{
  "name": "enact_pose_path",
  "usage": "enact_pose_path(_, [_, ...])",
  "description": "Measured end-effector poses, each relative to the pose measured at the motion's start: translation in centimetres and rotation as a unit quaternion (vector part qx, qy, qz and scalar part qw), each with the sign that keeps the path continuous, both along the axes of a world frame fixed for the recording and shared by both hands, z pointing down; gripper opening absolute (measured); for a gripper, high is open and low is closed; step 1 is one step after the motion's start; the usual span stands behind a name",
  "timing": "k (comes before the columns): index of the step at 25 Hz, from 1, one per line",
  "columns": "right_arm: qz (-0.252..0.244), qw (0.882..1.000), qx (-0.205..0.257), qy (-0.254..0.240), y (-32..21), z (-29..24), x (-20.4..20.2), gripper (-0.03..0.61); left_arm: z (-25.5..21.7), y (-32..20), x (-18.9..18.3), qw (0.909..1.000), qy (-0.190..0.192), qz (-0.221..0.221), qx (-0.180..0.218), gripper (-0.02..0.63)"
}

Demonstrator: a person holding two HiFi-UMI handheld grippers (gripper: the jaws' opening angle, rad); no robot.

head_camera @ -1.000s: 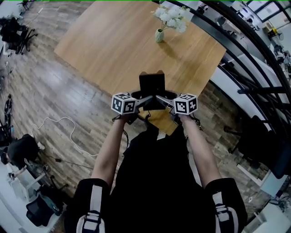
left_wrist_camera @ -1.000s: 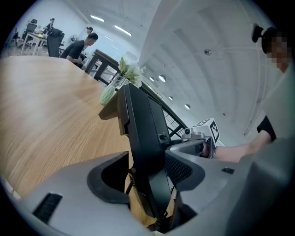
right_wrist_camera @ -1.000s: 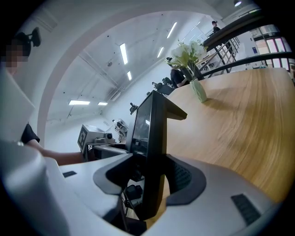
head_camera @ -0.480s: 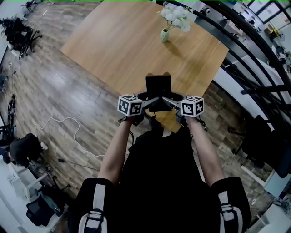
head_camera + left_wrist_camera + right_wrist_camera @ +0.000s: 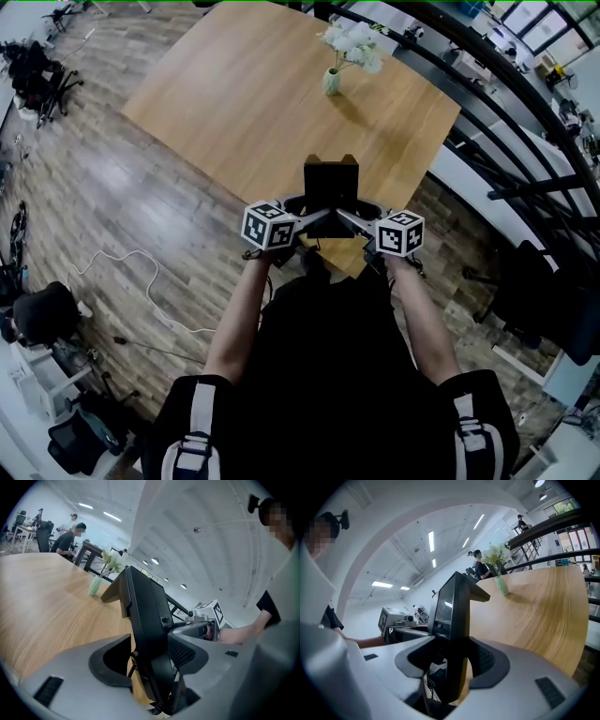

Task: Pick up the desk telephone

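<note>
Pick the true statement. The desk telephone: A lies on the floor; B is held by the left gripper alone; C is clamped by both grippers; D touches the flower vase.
C: the left gripper and the right gripper each close on a side of the desk telephone.

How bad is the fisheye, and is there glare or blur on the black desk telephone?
Head view: heavy barrel distortion, the dark railings bow; the black desk telephone is sharp, no glare. Left gripper view: round vignette, telephone crisp between the near grey jaws. Right gripper view: same vignette, faint ceiling-light reflection on the telephone's screen, grain of the light wooden table clear.
</note>
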State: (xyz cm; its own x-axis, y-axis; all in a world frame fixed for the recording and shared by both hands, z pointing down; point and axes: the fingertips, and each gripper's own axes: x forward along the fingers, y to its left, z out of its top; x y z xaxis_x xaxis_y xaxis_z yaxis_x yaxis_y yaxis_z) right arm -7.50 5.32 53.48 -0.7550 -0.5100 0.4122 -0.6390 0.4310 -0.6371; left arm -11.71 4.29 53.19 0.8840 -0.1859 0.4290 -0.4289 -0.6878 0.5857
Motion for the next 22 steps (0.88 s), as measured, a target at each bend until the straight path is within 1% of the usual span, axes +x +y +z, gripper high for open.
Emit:
enact_pose_path(8, [-0.008,1.000,0.024,0.015,0.6,-1.5,0.5,0.229,-1.3,0.7,0.5,0.9999,-0.006,0.004,0.013,0.258])
enact_pose_path(12, [-0.009,0.999,0.031,0.019,0.5,-2.0,0.6,0.229,-1.7,0.7,0.7,1.0000,0.005,0.001,0.007,0.258])
enact_pose_path(16, [-0.012,0.999,0.036,0.022,0.4,-2.3,0.4,0.229,-2.0,0.4,0.4,0.9998,-0.007,0.002,0.019,0.258])
enact_pose_path(19, [-0.014,0.999,0.039,0.022,0.2,-2.4,0.3,0.229,-2.1,0.5,0.5,0.9999,0.003,-0.001,0.012,0.258])
enact_pose_path(22, [-0.014,0.999,0.041,0.022,0.1,-2.4,0.3,0.229,-2.1,0.3,0.5,0.9999,0.004,0.000,0.011,0.258])
